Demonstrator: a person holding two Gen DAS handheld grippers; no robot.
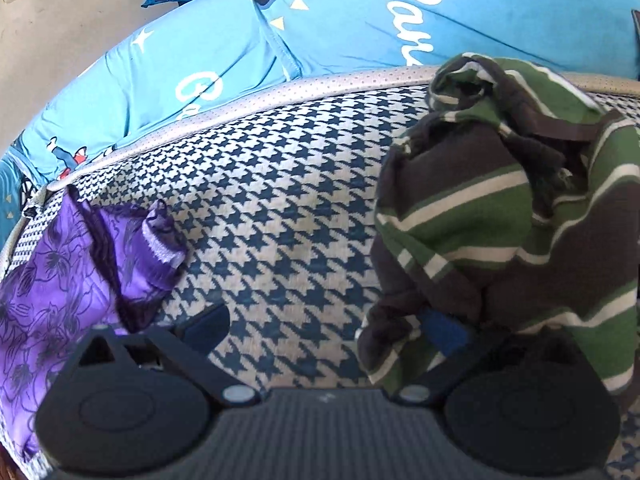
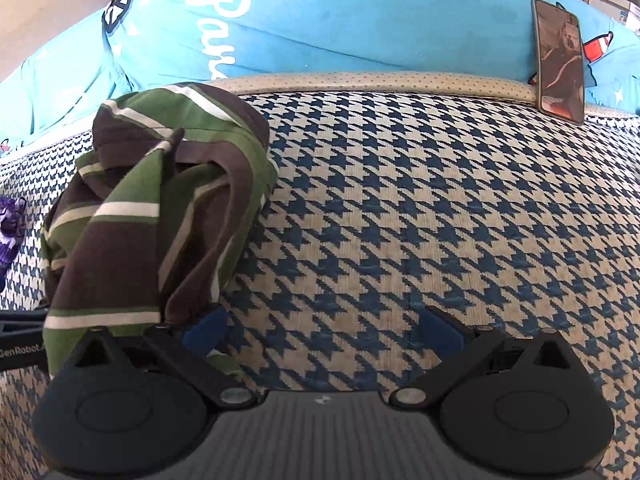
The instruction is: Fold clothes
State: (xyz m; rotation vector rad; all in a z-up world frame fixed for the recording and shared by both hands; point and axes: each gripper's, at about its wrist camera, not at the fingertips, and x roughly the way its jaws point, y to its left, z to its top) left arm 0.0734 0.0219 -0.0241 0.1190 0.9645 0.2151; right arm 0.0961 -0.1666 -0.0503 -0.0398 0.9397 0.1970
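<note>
A crumpled green, brown and white striped garment (image 1: 500,208) lies bunched on the houndstooth bed cover (image 1: 280,208). In the left wrist view it fills the right side and drapes over the right finger of my left gripper (image 1: 326,326), which is open. A purple floral garment (image 1: 72,264) lies at the left, beside the left finger. In the right wrist view the striped garment (image 2: 160,208) sits at the left, its edge resting against the left finger of my right gripper (image 2: 320,330). That gripper is open, with only bed cover (image 2: 420,208) between its fingers.
A large blue pillow (image 1: 360,28) with white lettering runs along the back of the bed (image 2: 360,20). A phone (image 2: 560,60) leans upright against it at the back right. A sliver of the purple garment (image 2: 10,220) shows at the far left.
</note>
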